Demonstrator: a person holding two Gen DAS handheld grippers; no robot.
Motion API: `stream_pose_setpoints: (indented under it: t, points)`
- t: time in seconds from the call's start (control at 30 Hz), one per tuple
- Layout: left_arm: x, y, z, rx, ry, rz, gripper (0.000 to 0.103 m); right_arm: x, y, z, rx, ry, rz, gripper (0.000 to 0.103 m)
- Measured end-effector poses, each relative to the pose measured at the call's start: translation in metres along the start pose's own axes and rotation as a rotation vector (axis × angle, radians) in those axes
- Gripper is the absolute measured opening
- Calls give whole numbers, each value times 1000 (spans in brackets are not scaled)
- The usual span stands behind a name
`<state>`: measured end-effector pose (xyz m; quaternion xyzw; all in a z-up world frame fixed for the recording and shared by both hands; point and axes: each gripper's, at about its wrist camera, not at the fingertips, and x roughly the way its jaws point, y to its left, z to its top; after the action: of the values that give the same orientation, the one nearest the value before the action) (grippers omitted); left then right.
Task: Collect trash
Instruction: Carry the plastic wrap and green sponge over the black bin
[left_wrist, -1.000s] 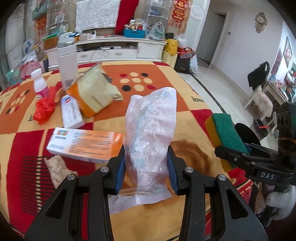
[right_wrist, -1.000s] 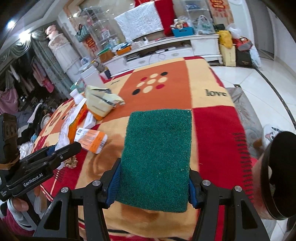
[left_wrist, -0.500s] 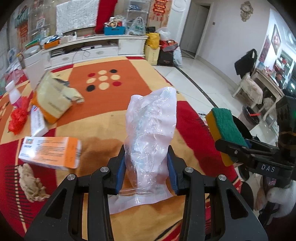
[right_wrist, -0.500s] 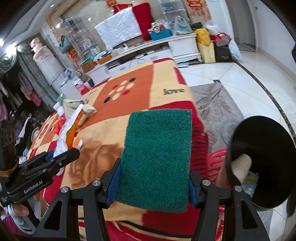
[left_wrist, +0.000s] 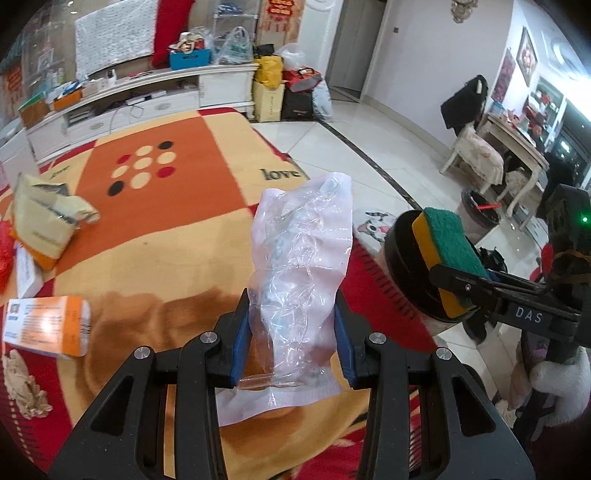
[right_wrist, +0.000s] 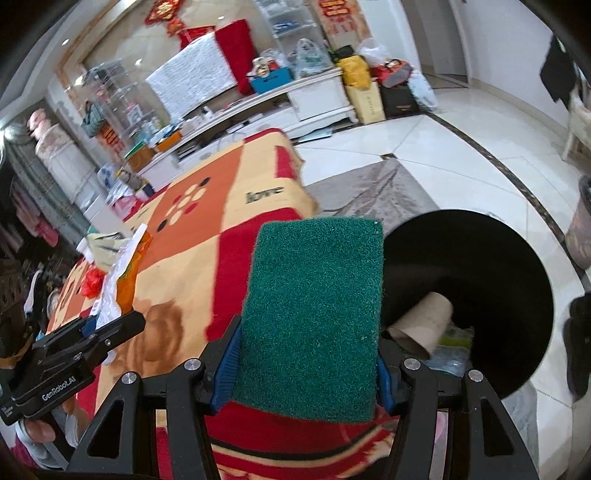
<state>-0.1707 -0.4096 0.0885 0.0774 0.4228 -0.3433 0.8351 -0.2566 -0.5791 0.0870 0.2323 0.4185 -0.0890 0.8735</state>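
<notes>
My left gripper (left_wrist: 291, 332) is shut on a crumpled clear plastic wrapper (left_wrist: 301, 266), held upright above the blanket-covered table (left_wrist: 184, 236) near its right edge. A green and yellow scouring sponge (right_wrist: 314, 314) fills my right gripper (right_wrist: 306, 354), which is shut on it; the same sponge (left_wrist: 448, 251) shows from the side in the left wrist view. Just right of the sponge gapes a black trash bin (right_wrist: 480, 258) holding a cardboard tube (right_wrist: 424, 326) and some wrappers. In the left wrist view the bin (left_wrist: 410, 269) sits behind the sponge.
On the table's left lie an orange and white box (left_wrist: 48, 325), a torn yellow bag (left_wrist: 44, 221), a small white box (left_wrist: 26, 273) and crumpled brown paper (left_wrist: 26, 387). Glossy white floor, a grey rug (right_wrist: 369, 188) and a second bin (left_wrist: 478, 214) lie to the right.
Both grippers have swung right, off the middle of the table toward its right edge. The black bin has come fully into the right wrist view. Both grips are unchanged.
</notes>
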Motion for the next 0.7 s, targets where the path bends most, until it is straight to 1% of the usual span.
stream_pose_setpoints:
  t: [0.3, 0.7]
  points:
    - [21, -28, 7, 27, 30, -59, 38, -9, -36, -3, 54, -7, -57, 58]
    - [45, -67, 13, 87, 64, -107, 38, -17, -72, -2, 111, -14, -99, 58]
